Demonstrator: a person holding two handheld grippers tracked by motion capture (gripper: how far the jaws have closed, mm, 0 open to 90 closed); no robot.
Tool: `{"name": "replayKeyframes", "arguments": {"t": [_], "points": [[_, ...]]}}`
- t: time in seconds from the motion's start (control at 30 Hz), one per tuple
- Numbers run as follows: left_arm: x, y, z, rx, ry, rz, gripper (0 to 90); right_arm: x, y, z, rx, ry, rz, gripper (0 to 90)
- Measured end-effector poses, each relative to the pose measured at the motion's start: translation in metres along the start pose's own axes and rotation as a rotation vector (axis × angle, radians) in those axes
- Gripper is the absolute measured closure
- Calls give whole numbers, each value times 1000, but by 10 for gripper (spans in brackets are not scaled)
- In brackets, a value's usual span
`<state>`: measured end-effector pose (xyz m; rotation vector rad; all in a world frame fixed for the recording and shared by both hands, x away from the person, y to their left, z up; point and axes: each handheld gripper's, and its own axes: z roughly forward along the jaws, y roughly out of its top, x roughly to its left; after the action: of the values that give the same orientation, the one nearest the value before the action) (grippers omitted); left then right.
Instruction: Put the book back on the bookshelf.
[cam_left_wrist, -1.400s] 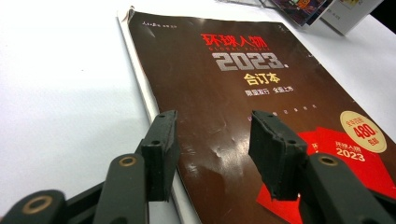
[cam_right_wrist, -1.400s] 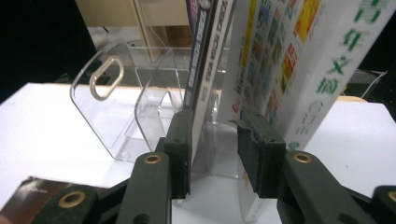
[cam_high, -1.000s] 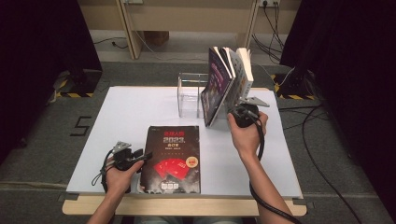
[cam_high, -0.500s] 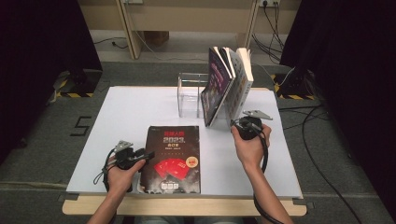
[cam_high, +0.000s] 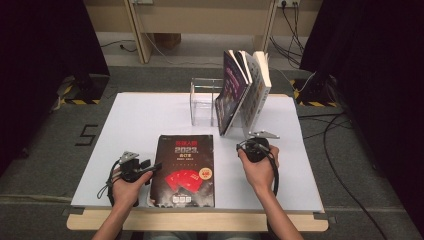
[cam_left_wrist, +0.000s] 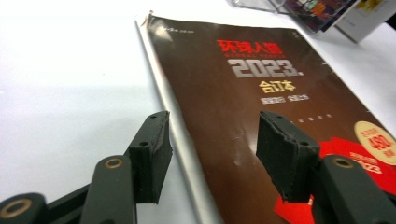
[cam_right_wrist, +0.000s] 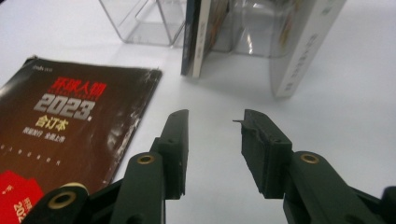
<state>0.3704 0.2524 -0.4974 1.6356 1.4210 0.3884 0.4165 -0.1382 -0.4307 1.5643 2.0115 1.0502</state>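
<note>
A dark brown magazine (cam_high: 185, 170) with a red patch on its cover lies flat at the near edge of the white table (cam_high: 135, 120), its spine side between the parted jaws of the left gripper (cam_left_wrist: 212, 149), which have just been opening and press on nothing. The right gripper (cam_right_wrist: 212, 140) hovers low over bare table near the magazine's far right corner, jaws apart and empty. Behind it, books (cam_high: 245, 90) lean in a clear acrylic stand (cam_high: 202, 102) at the far edge.

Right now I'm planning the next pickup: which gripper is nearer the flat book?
Left. The left gripper sits at the flat book's spine edge, jaws open astride it. The right gripper hovers off its far side, apart.
</note>
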Motion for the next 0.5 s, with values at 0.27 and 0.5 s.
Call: {"name": "replayKeyframes", "arguments": {"t": [0.27,0.5], "points": [[5,-2,3,14,26,-18,418,17,-12,25,88,54,-13,620],[7,-2,4,17,21,-32,409,31,-15,39,126,87,-22,618]]}}
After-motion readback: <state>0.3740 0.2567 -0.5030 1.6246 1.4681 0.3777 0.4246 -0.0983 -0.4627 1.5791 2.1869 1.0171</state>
